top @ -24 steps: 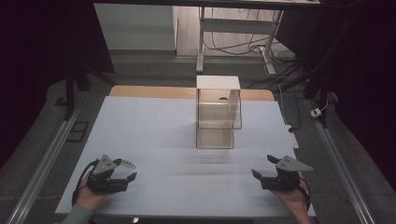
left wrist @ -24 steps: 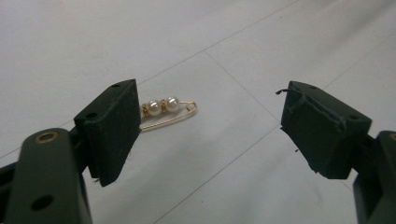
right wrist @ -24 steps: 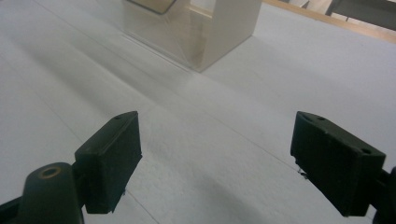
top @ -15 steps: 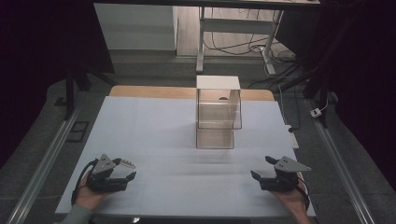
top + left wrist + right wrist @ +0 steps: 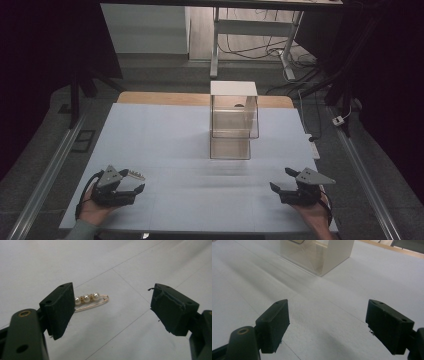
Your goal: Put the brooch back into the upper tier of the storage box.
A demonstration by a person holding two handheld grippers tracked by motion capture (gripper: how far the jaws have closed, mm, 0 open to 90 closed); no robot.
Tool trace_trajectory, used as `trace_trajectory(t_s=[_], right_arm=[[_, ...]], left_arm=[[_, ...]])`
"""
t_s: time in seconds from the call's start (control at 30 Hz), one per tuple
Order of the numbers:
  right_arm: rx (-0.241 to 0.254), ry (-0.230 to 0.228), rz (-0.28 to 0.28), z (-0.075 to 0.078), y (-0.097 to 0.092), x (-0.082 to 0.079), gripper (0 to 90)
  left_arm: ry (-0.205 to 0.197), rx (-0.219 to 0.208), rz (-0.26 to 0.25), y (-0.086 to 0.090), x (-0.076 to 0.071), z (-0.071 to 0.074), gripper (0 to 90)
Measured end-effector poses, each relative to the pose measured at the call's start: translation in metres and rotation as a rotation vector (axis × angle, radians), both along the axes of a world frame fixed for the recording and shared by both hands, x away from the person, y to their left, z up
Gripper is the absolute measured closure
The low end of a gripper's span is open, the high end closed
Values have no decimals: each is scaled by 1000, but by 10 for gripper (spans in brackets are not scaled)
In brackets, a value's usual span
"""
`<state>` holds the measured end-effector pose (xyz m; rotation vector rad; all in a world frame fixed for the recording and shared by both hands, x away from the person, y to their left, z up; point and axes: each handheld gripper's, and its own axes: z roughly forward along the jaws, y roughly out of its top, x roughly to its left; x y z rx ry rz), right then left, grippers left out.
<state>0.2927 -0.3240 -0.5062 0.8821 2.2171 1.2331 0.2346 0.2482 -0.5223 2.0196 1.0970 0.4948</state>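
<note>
A gold safety pin (image 5: 90, 300) strung with three pearls lies flat on the white table (image 5: 140, 267), just beyond my left gripper (image 5: 112, 307). That gripper's jaws stand wide apart with nothing between them, and the left jaw hides the pin's near end. From above, the pin (image 5: 135, 175) is a small pale shape at the tips of my left gripper (image 5: 136, 181), at the front left. My right gripper (image 5: 281, 179) rests open and empty at the front right. Over its jaws, my right gripper (image 5: 327, 325) faces a clear box (image 5: 317, 252).
The clear box (image 5: 233, 120), with a white top and a clear lower part jutting forward, stands at the middle back of the white table (image 5: 165, 135). A wooden strip (image 5: 155, 98) borders the far edge. Metal rails (image 5: 45, 175) run along both sides.
</note>
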Motion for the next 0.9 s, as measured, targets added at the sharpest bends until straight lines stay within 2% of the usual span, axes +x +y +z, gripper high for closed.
trace_trajectory(t_s=[0.17,0.5,0.77,0.9], right_arm=[[0,1,5,-1,2,1,187],[-4,3,8,-1,3,3,192],[-9,4,10,-2,3,1,194],[-10,4,10,-1,3,1,196]], left_arm=[[4,17,-30,1,1,7,216],[2,56,-59,0,2,21,230],[4,87,-85,-4,11,36,233],[14,116,-98,-3,16,43,237]])
